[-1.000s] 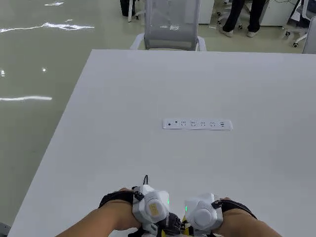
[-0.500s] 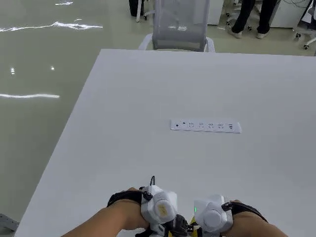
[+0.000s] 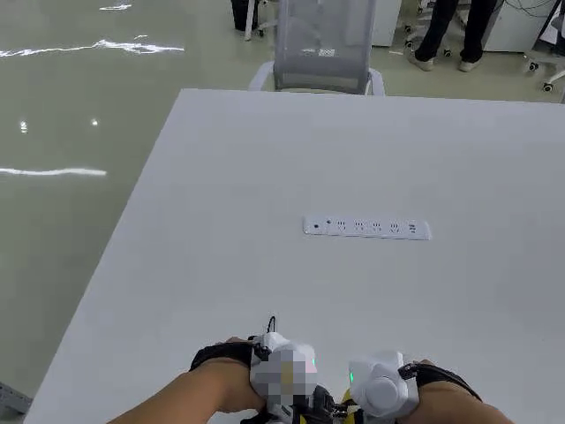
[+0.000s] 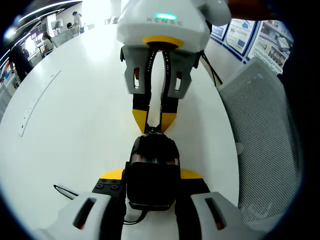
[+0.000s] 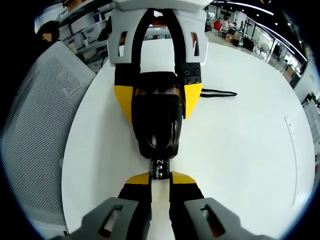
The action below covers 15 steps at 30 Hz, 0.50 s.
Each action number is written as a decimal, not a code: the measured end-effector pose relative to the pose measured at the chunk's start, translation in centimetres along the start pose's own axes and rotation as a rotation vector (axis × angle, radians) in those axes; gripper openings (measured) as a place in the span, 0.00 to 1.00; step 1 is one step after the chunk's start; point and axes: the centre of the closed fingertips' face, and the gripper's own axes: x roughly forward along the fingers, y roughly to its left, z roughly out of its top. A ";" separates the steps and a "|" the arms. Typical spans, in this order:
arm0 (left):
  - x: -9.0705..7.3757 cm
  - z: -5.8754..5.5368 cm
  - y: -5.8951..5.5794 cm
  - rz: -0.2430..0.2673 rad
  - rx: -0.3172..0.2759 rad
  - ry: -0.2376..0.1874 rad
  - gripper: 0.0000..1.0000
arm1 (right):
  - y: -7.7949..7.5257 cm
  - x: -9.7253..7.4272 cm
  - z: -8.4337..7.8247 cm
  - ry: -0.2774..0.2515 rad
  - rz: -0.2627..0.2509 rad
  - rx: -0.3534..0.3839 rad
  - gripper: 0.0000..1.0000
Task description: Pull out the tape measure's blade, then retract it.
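Note:
The black tape measure case sits between the yellow-tipped jaws of my left gripper, which is shut on it. Facing it, my right gripper is shut on the end of the blade, of which only a short marked stretch is out of the case. In the left gripper view the right gripper's fingertips pinch right at the case's mouth. The head view has both grippers close together at the table's near edge, left gripper and right gripper.
A white power strip lies mid-table on the white table. A grey mesh chair stands at the far edge, another mesh chair beside the near edge. A thin black cord trails from the case. People stand far off.
The head camera has shifted a little, so the table sits differently in view. Both grippers stay close together at the near edge; the gap between them looks the same.

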 end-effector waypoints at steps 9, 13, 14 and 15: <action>0.1 0.1 0.0 0.000 0.004 0.004 0.33 | 0.1 -0.5 -0.7 0.006 0.004 0.004 0.11; 0.2 0.1 0.0 -0.001 0.002 0.008 0.34 | 0.0 -0.8 -1.4 0.010 0.006 0.009 0.11; 0.2 0.1 0.0 -0.001 0.000 0.007 0.34 | 0.0 -0.9 -1.5 0.012 0.005 0.010 0.11; 0.2 0.1 0.0 -0.001 0.000 0.006 0.34 | 0.0 -0.9 -1.6 0.011 0.004 0.010 0.11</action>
